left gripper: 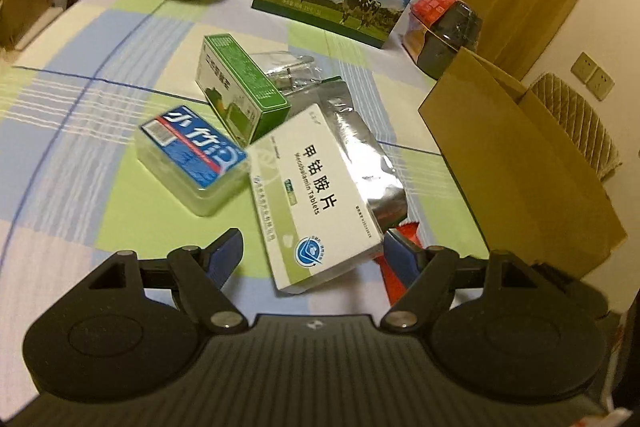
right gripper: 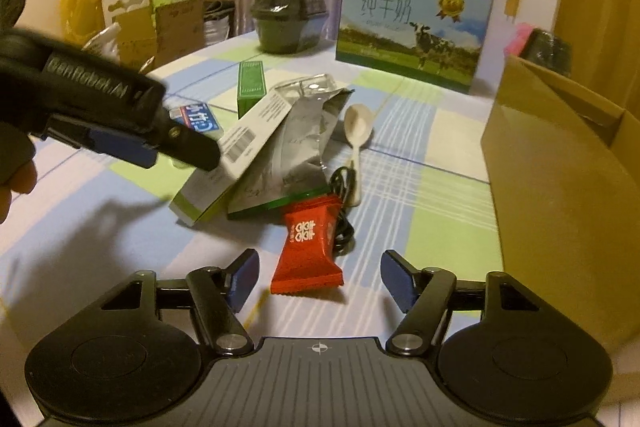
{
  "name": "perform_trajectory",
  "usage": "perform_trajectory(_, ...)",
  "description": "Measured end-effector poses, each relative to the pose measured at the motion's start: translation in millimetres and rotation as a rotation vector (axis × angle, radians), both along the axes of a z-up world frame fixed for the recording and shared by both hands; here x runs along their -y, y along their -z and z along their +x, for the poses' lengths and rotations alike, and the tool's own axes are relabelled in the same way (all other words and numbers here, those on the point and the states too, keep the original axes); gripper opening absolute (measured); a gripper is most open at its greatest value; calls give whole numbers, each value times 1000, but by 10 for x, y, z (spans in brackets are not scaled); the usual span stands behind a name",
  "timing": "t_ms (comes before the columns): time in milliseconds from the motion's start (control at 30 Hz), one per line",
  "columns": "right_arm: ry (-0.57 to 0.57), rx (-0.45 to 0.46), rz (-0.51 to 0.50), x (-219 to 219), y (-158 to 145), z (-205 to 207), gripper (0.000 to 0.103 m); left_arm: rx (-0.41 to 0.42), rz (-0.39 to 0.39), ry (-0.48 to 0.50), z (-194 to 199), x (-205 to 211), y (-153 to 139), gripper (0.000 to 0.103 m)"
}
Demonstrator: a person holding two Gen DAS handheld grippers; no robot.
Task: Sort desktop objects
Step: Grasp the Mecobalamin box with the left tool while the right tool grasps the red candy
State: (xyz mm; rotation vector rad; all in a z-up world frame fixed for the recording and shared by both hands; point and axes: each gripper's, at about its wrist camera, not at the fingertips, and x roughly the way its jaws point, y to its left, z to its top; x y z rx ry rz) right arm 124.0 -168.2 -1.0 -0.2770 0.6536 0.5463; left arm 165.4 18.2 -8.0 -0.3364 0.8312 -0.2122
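My left gripper (left gripper: 314,253) is open, its jaws standing either side of the near end of a white tablet box (left gripper: 316,195). The box lies tilted on a silver foil bag (left gripper: 360,143). From the right wrist view, one of the left gripper's fingers (right gripper: 196,149) sits against the white box (right gripper: 240,143). My right gripper (right gripper: 320,281) is open low over the table, with a red candy packet (right gripper: 308,247) just ahead between its fingers. A green box (left gripper: 240,87) and a blue-labelled clear box (left gripper: 192,155) lie left of the pile.
A white spoon (right gripper: 358,131) and a black cable (right gripper: 344,203) lie right of the foil bag. An open brown bag (right gripper: 560,187) stands at the right edge. A milk carton (right gripper: 412,27) and a dark bowl (right gripper: 284,19) stand at the back of the checked tablecloth (left gripper: 100,107).
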Motion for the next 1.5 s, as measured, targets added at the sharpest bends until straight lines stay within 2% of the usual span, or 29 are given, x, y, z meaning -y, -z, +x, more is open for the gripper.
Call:
perform_trajectory(200, -19, -1, -10, -72, 112, 92, 61, -43, -78, -7, 168, 8, 113, 74)
perform_trajectory(400, -24, 3, -14, -118, 168, 136, 60, -76, -121, -23, 277, 56, 161, 75)
perform_trajectory(500, -29, 10, -21, -145, 183, 142, 58, -74, -100, -22, 328, 106, 163, 76)
perform_trajectory(600, -30, 7, -22, -146, 197, 156, 50, -72, -77, -15, 340, 130, 163, 77)
perform_trajectory(667, -31, 17, -33, -148, 192, 147, 43, -65, -68, -4, 315, 127, 154, 74)
perform_trajectory(700, -31, 17, -36, -148, 190, 141, 36, -59, -65, 4, 303, 127, 146, 69)
perform_trajectory(833, -15, -2, -21, -103, 157, 124, 29, -25, -37, 61, 203, 143, 53, 49)
perform_trajectory(933, 11, -34, 9, -29, 97, 94, 24, -15, 33, 95, 90, 178, 8, 47)
perform_trajectory(1200, 147, -124, 73, 303, -7, -31, 24, -20, 146, 128, -209, 161, -18, 47)
perform_trajectory(1267, 158, -120, 77, 349, -16, -68, 24, -15, 140, 115, -247, 135, -8, 47)
perform_trajectory(1300, 160, -114, 74, 355, -17, -85, 25, -13, 130, 101, -245, 118, -2, 53)
perform_trajectory(1367, 159, -102, 67, 340, -21, -98, 34, -5, 111, 76, -206, 98, 4, 63)
perform_trajectory(1400, 158, -96, 61, 328, -20, -99, 45, -3, 108, 63, -172, 92, 7, 70)
perform_trajectory(1433, 155, -90, 58, 318, -14, -102, 51, -5, 108, 50, -141, 94, 13, 75)
perform_trajectory(1500, 152, -88, 64, 303, -5, -93, 52, -18, 102, 25, -64, 92, 42, 75)
